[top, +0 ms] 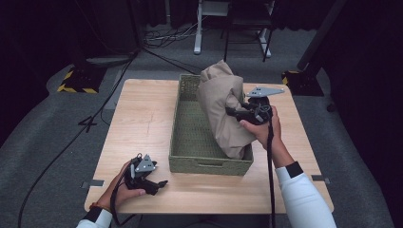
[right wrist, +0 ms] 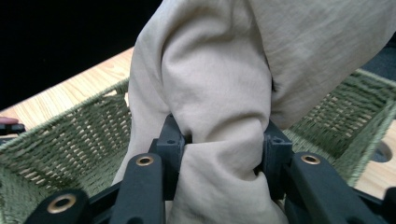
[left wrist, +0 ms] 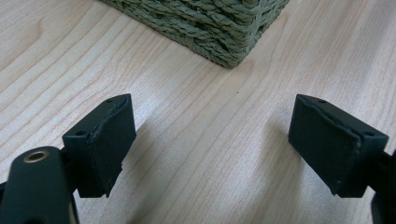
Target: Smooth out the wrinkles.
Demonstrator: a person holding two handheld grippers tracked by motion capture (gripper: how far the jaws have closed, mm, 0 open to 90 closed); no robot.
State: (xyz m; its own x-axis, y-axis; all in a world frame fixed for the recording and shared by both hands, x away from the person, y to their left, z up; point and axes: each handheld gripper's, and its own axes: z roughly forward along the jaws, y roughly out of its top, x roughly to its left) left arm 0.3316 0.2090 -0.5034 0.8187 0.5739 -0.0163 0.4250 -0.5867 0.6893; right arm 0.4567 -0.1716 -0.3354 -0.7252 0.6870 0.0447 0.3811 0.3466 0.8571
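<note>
A dark room with grey floor is seen around the wooden tabletop [top: 142,118], which is bare on its left half. A green woven basket [top: 190,128] is set mid-table. A tan cloth bundle [top: 221,109] is held partly inside it, pinched by the right tongs [top: 235,112]. The left tongs [top: 159,184] are spread wide, resting near the front edge.

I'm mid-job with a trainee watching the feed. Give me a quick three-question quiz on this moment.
1. True or false: the right gripper is clamped on the beige cloth.
2. What lies between the left gripper jaws? A) a fold of cloth B) bare wooden table C) the basket's rim
3. Where does the cloth's lower end rest?

Key
1. True: the jaws pinch a fold from both sides.
2. B: the jaws stand wide apart over bare wood.
3. Inside the green woven basket, against its right side.
</note>
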